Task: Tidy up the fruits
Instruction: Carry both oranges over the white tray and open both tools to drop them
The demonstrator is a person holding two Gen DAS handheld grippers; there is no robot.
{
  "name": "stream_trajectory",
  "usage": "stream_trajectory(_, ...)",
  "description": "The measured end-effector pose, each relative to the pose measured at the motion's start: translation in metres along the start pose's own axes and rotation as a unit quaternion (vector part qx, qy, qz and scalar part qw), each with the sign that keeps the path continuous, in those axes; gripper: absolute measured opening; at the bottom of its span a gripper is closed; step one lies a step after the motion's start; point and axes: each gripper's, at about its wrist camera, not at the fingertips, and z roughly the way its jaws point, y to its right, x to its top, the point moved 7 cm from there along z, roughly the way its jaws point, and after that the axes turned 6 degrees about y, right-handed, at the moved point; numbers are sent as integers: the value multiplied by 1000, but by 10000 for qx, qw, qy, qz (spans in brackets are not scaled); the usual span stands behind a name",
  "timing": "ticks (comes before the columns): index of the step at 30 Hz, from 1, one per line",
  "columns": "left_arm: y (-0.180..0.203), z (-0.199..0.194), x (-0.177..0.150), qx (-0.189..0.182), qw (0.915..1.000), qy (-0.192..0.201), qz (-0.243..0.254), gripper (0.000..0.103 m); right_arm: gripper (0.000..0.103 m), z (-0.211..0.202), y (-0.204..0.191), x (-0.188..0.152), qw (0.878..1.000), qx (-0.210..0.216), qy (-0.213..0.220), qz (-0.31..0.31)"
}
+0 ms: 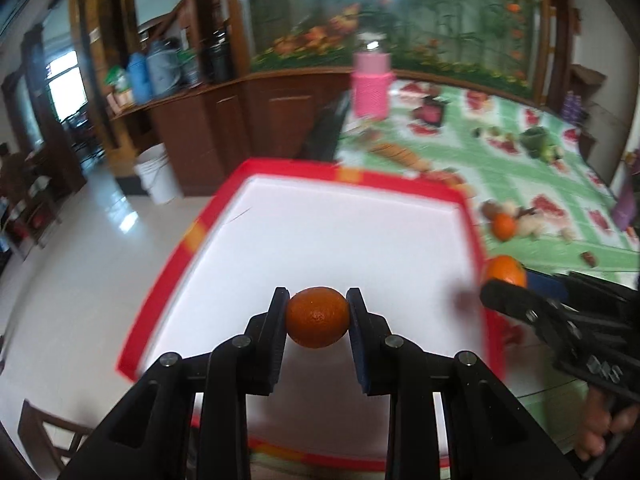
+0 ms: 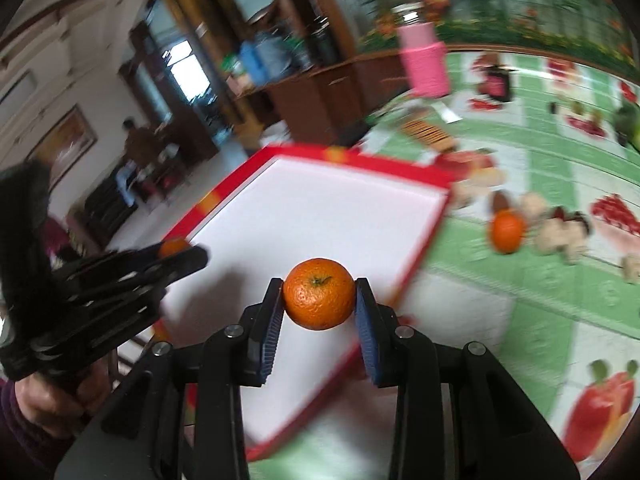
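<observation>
The counter (image 2: 532, 320), covered by a green-and-white plastic cloth printed with fruit pictures, carried the work. A large shallow tray with a red rim and bare white floor (image 1: 320, 240) sat at its near corner, holding no fruit.

The left gripper (image 1: 318, 316) hung over the tray's near part, its fingers (image 1: 276, 320) clamped on a small dark-orange mandarin (image 1: 317, 317). The right gripper (image 2: 319, 304) was over the tray's near right edge, its fingers (image 2: 366, 320) clamped on a brighter orange mandarin with a green stem scar (image 2: 319, 294). Both fruits appeared clear of the tray floor. A third loose mandarin (image 2: 507, 231) lay on the cloth right of the tray, beside pale, unidentified scraps.

Assessment: the carry-to-tray step was in hand and placement was not yet done. The next move would call for lowering each fruit to the tray floor, well apart, before parting the fingers, since round fruit may roll. The third mandarin remained to collect.
</observation>
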Motion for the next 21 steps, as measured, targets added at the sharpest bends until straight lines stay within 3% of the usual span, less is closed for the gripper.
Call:
stream_trajectory(5, -25, 9, -16, 269, 9996, -107, -75, 28, 37, 16, -33, -20, 9987, 63, -380, -320)
stream_trajectory(16, -37, 13, -35, 721, 9972, -216, 28, 31, 38, 29, -36, -35, 9942, -361, -766, -659)
stream_trajectory(17, -38, 12, -36, 771, 9968, -198, 62, 35, 39, 28, -36, -35, 9938, -348, -814, -672)
stream_trajectory(20, -41, 7, -34, 1011, 9948, -110, 79, 64, 51, 19, -33, -31, 9957, -264, -703, -536)
stream_trajectory(21, -42, 2, -32, 1083, 9941, -26, 104, 67, 56, 14, -31, -29, 9967, -237, -605, -483)
